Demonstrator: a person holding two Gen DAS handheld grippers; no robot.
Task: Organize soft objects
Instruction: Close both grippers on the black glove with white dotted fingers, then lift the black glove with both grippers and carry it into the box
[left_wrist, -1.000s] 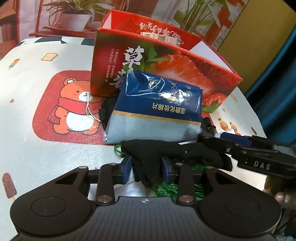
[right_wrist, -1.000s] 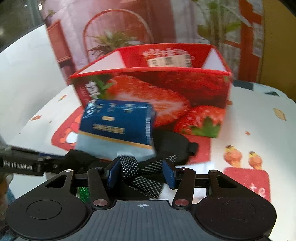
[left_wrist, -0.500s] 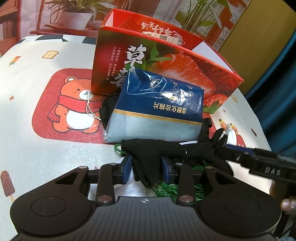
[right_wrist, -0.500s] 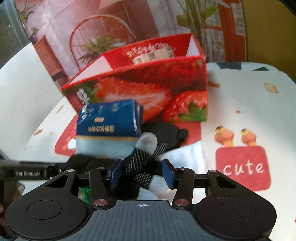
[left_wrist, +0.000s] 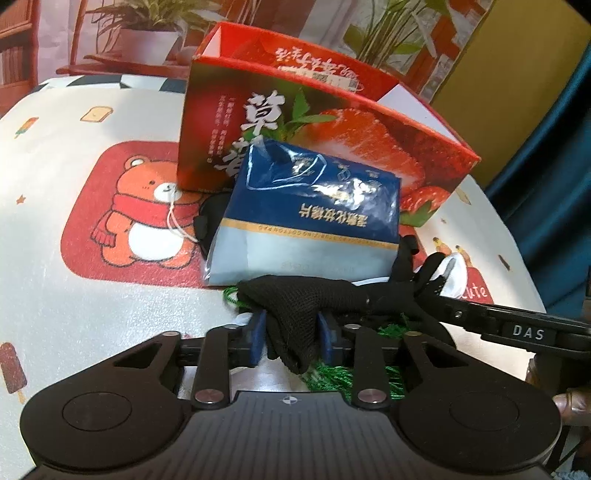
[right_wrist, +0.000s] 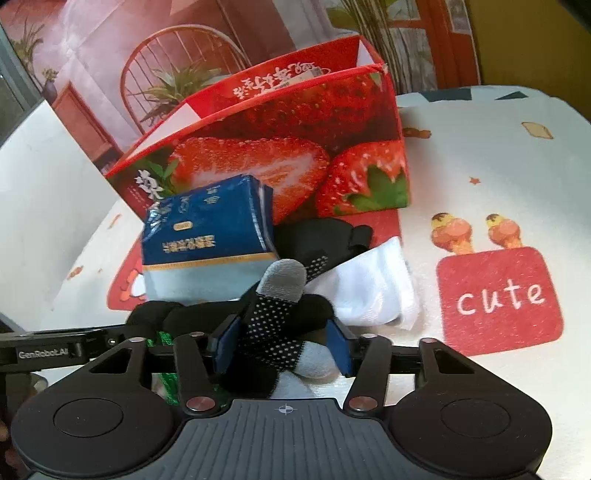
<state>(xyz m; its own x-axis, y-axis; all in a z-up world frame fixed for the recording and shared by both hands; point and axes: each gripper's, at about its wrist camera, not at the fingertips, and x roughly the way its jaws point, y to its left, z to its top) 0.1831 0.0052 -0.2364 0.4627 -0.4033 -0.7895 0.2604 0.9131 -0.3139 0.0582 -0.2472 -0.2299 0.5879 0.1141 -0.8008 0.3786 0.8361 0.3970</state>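
Your left gripper (left_wrist: 290, 330) is closing on the black knit glove (left_wrist: 295, 306), pads pinching its cuff end. Your right gripper (right_wrist: 282, 341) is closing too, with the glove's dotted, grey-tipped fingers (right_wrist: 273, 314) between the blue pads. The glove stretches between both, just in front of the blue cotton pad pack (left_wrist: 310, 225), which leans on the strawberry box (left_wrist: 332, 122). A white sock (right_wrist: 373, 291) lies beside it.

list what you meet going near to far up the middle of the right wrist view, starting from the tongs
right tongs closing around a black knit glove with white grip dots → its grey fingertip → blue plastic pack of cotton pads → red cardboard strawberry box
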